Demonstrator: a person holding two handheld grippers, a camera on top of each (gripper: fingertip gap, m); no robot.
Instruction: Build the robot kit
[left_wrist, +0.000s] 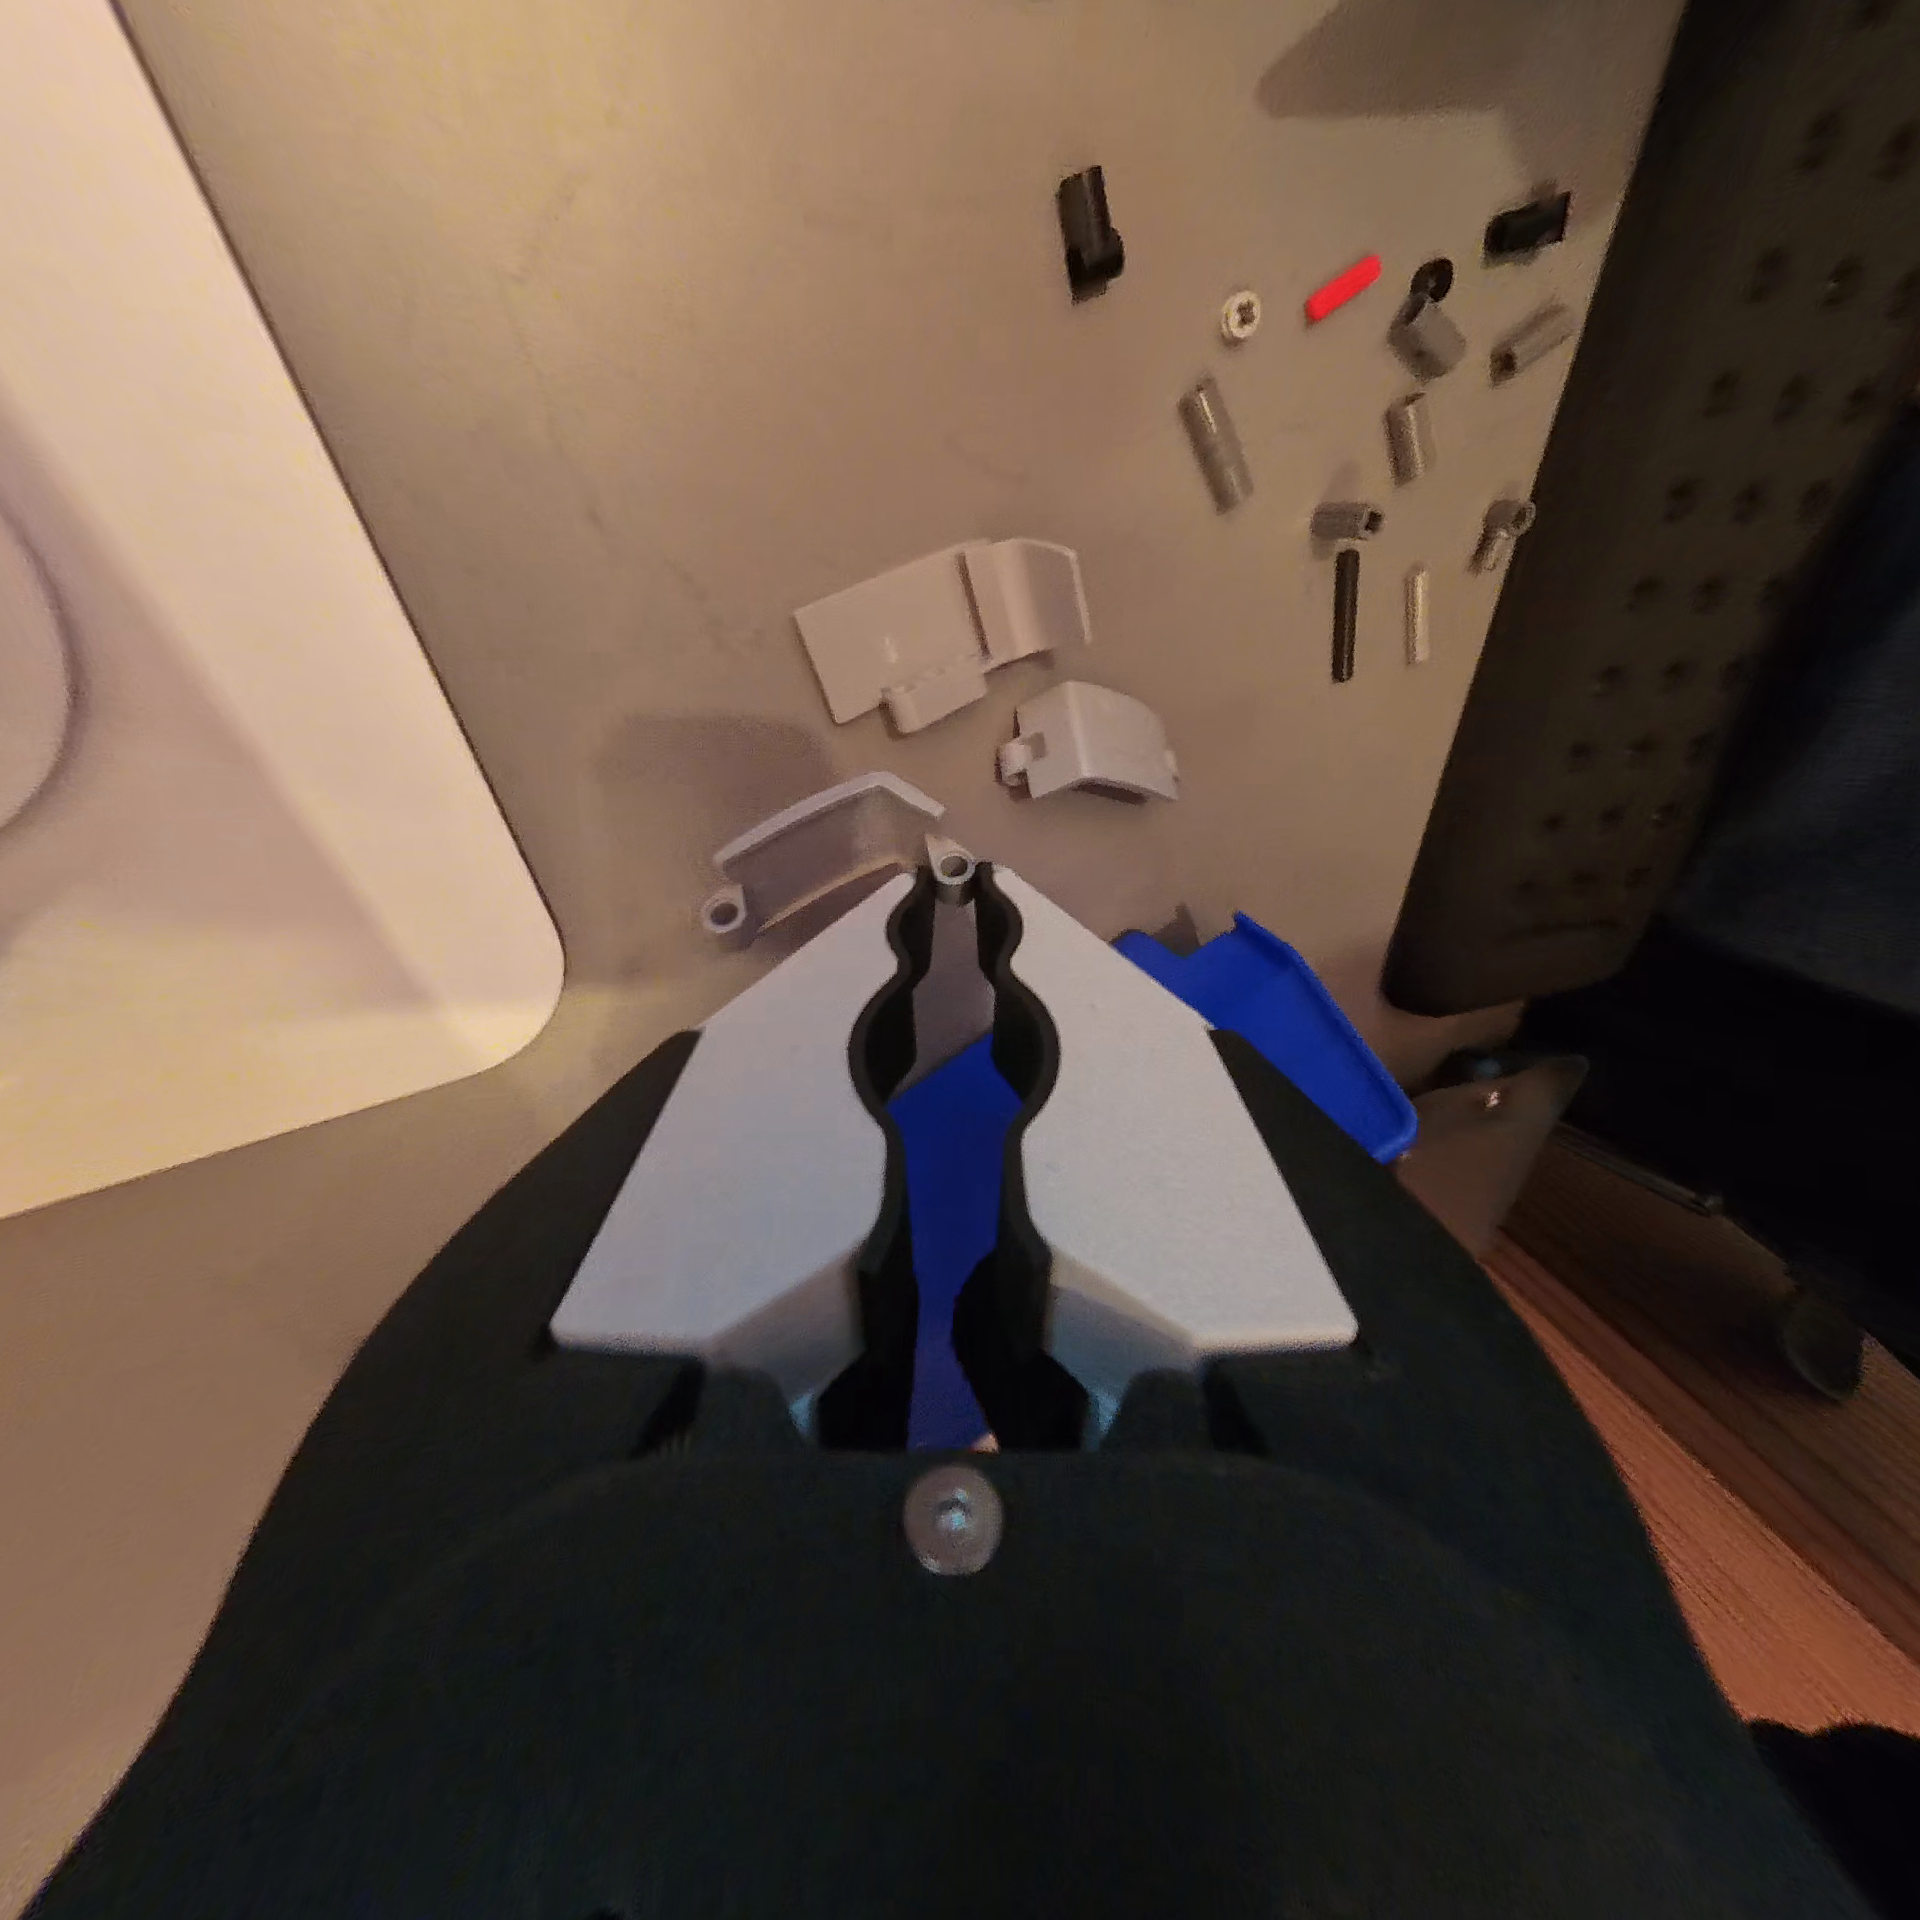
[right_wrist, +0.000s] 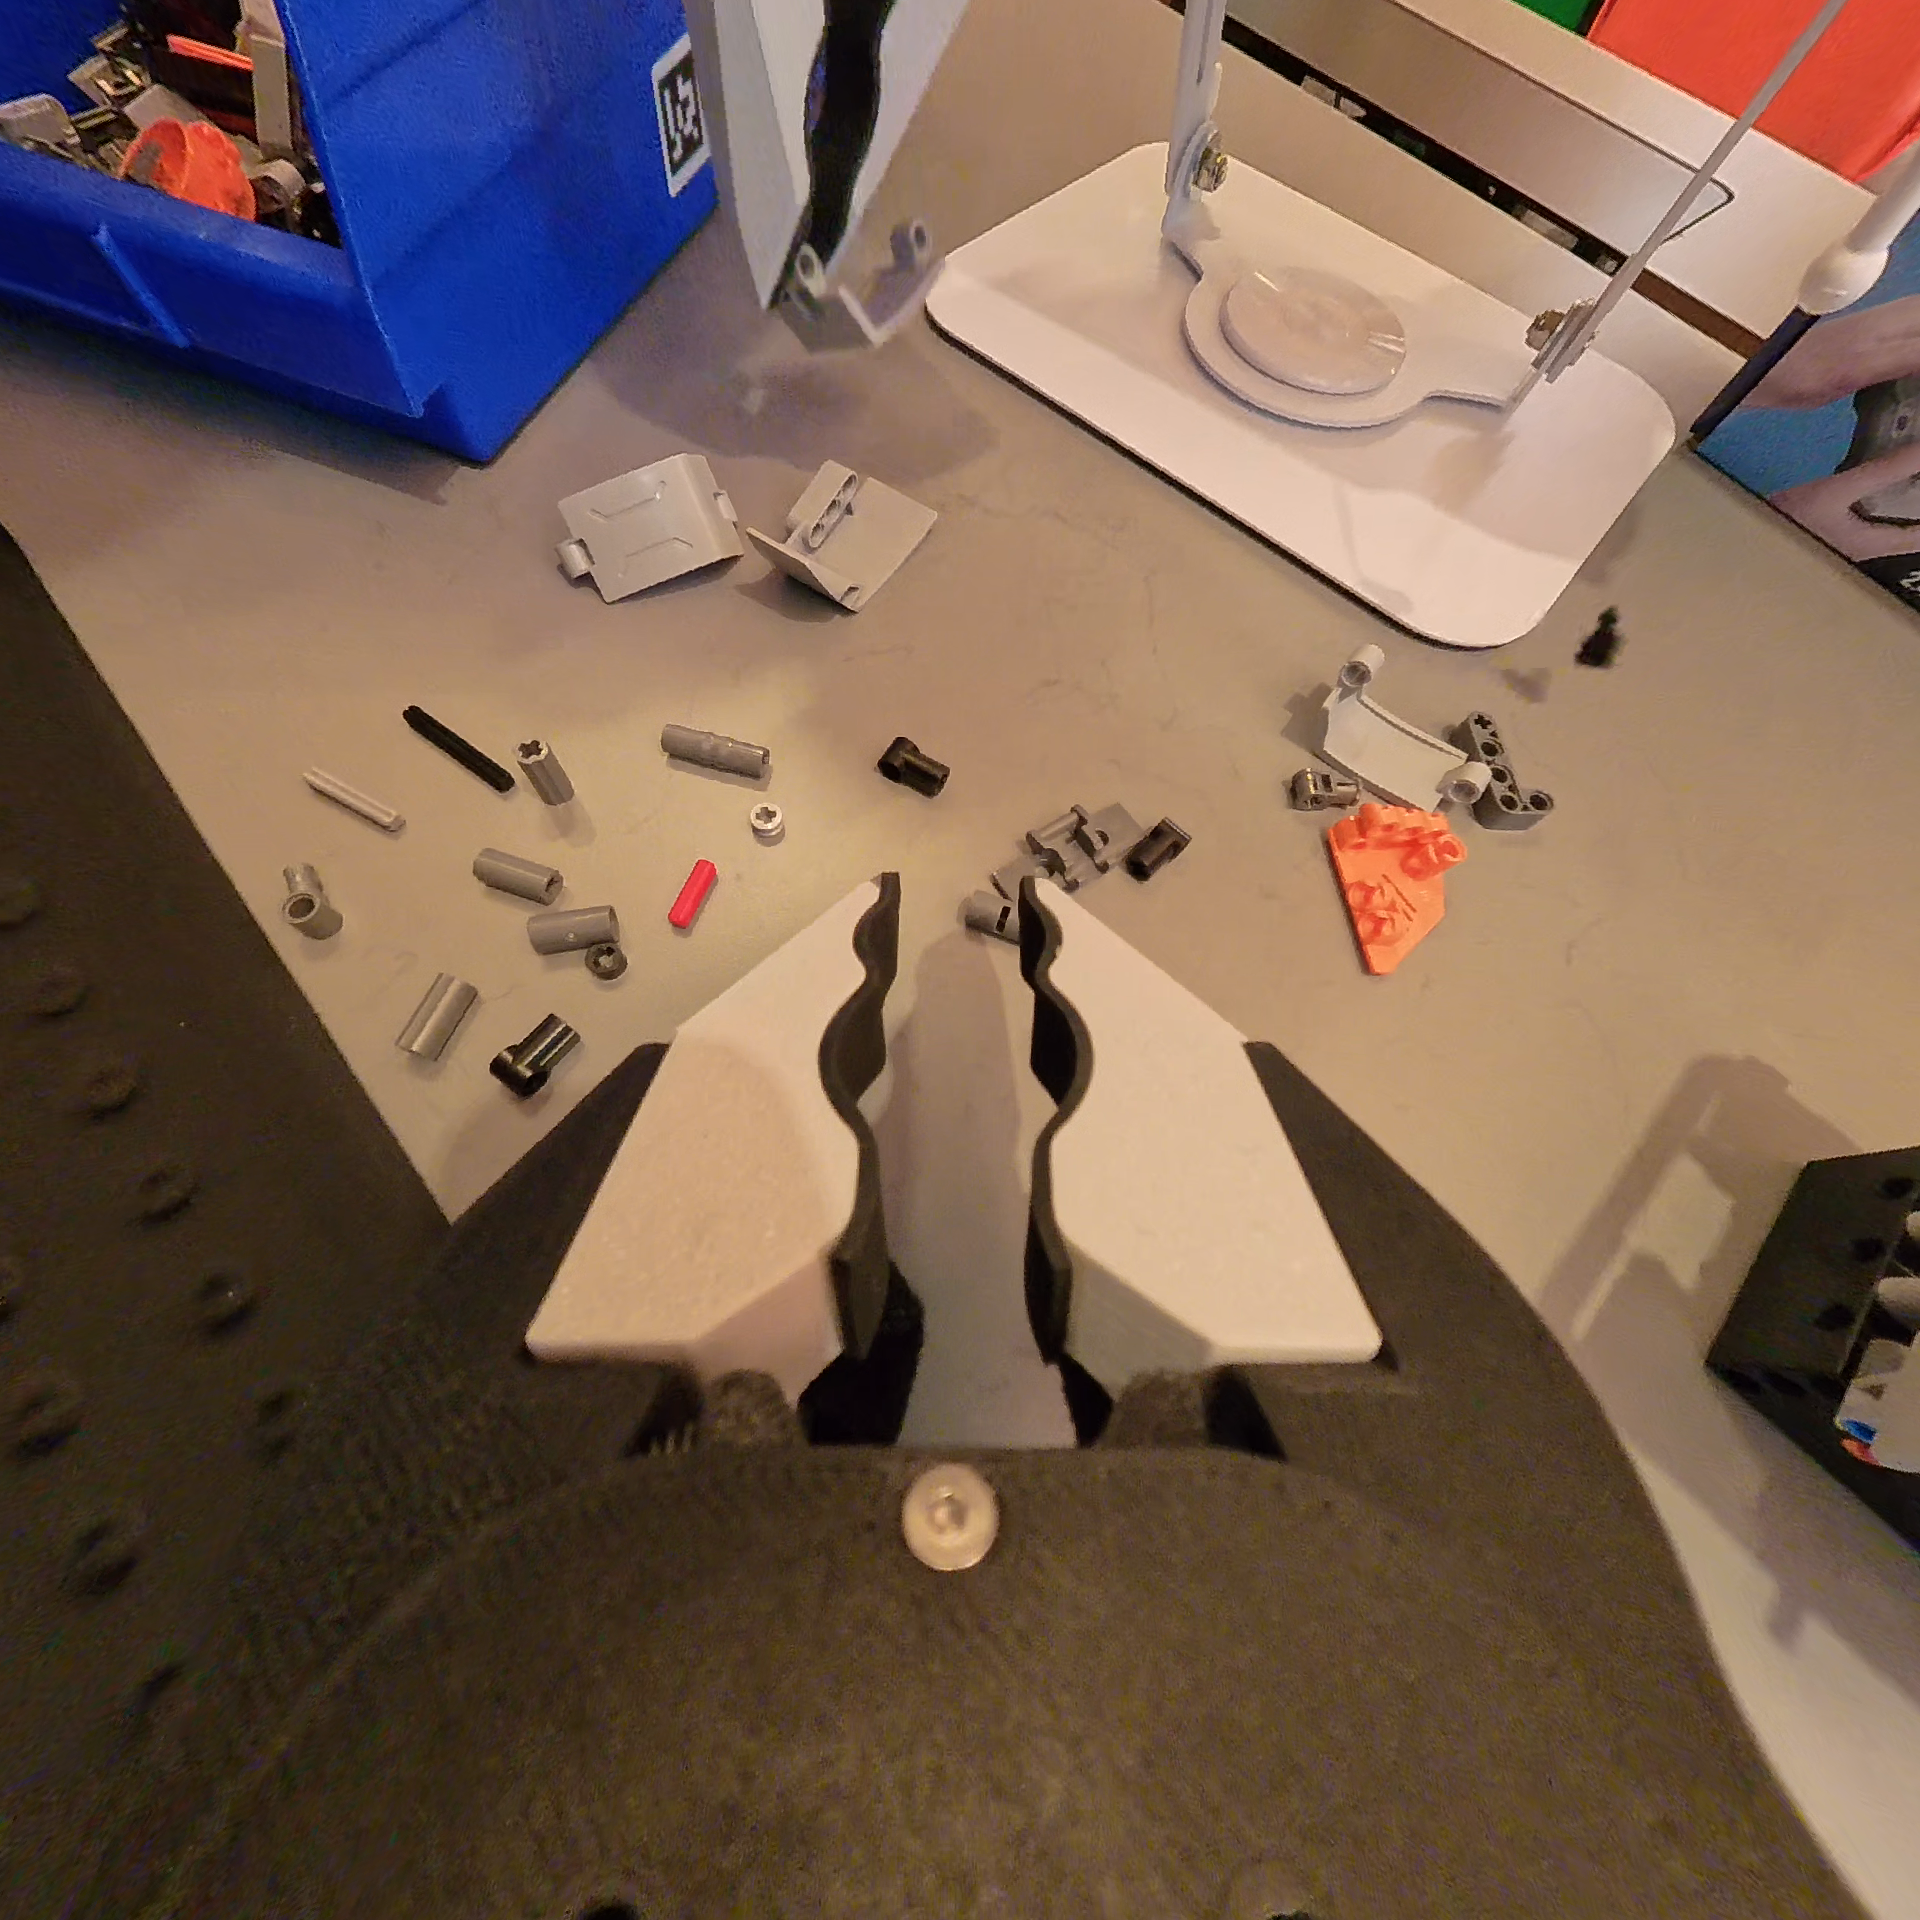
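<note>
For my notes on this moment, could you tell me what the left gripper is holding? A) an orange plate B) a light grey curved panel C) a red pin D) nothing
B: the left gripper is shut on a lug of the grey curved panel, held clear above the table.

The left tool (left_wrist: 953, 883) has its fingertips nearly together, pinching something small at their ends; the right tool (right_wrist: 958, 896) is parted and bare.

Matt grey plastic panel (left_wrist: 821, 847), smooth matt tabletop (right_wrist: 1143, 644).
</note>
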